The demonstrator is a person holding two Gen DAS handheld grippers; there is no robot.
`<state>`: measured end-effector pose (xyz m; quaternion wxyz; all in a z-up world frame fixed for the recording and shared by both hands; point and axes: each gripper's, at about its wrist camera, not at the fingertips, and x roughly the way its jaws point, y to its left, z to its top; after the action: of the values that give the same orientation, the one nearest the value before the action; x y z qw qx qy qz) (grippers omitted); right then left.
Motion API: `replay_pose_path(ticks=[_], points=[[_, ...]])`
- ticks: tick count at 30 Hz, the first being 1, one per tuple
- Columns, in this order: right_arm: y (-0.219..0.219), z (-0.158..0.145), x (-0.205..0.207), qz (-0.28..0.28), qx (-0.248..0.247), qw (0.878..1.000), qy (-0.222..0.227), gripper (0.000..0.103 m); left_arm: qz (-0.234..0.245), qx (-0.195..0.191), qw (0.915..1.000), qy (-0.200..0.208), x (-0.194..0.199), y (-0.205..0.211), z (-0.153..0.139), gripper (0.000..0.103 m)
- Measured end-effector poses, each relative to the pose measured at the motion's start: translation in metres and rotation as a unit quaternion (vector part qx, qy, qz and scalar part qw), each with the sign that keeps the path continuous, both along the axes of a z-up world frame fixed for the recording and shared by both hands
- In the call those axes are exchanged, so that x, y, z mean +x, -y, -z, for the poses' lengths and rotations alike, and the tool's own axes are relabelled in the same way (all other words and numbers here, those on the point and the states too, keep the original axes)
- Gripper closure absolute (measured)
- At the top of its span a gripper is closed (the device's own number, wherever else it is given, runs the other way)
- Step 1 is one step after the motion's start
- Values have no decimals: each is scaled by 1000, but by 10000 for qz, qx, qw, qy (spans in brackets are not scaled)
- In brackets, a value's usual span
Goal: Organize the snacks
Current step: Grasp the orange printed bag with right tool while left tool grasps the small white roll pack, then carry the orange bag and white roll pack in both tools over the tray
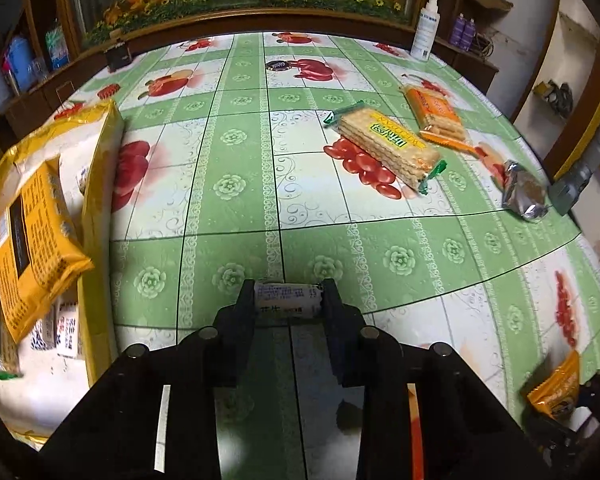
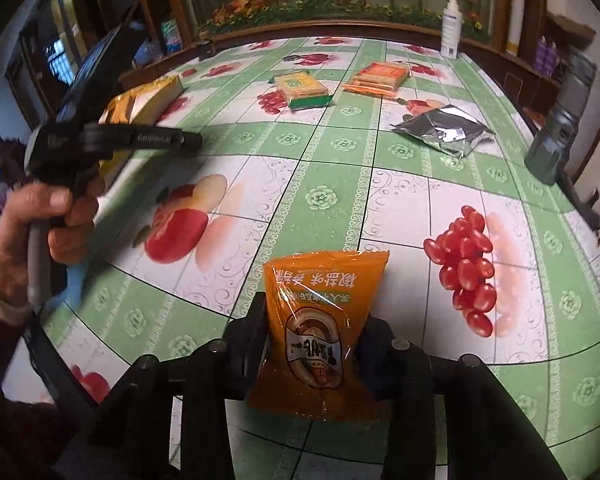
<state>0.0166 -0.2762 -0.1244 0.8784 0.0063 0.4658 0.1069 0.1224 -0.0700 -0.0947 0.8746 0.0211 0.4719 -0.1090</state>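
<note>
1. The left tool (image 1: 288,300) is clamped on a small white packet (image 1: 288,298), held crosswise at the very tips of its fingers. With so little of the pads on it, the smooth, rounded packet could roll or slip out if the tool tilts.
2. The right tool (image 2: 314,328) is clamped on an orange sachet (image 2: 320,328), a flat, glossy film pouch with a crimped top edge that stands up past the fingers. The film is slick and the fill is soft, so I judge it could slide down or crumple in a hard squeeze.
3. Left of the left tool sits a yellow box (image 1: 96,184) with a yellow packet (image 1: 32,232) inside; its wall is tall, so a low carry could knock it.
4. The surface (image 1: 228,184) wears a shiny plastic cloth printed with green checks and red fruit; loose packs may skid on it.
5. Ahead and right of the left tool lies a green-ended cracker pack (image 1: 388,146), clear wrap over ridged stacked biscuits, brittle if gripped across the middle.
6. Beyond it lies an orange-ended cracker pack (image 1: 436,114), much the same build.
7. Far right of the left tool, a crinkled silver foil bag (image 1: 524,192) rests near the edge and a nudge might tip it off.
</note>
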Motion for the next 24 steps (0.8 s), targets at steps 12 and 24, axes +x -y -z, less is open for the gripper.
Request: replay_pose_path(ticks=[12, 24], points=[[-12, -34, -1, -120, 993, 9942, 406, 65, -392, -176, 9979, 493, -38, -44, -46, 75], [-74, -72, 22, -737, 1236, 9864, 798, 65, -887, 330, 9888, 1153, -69, -84, -84, 74]])
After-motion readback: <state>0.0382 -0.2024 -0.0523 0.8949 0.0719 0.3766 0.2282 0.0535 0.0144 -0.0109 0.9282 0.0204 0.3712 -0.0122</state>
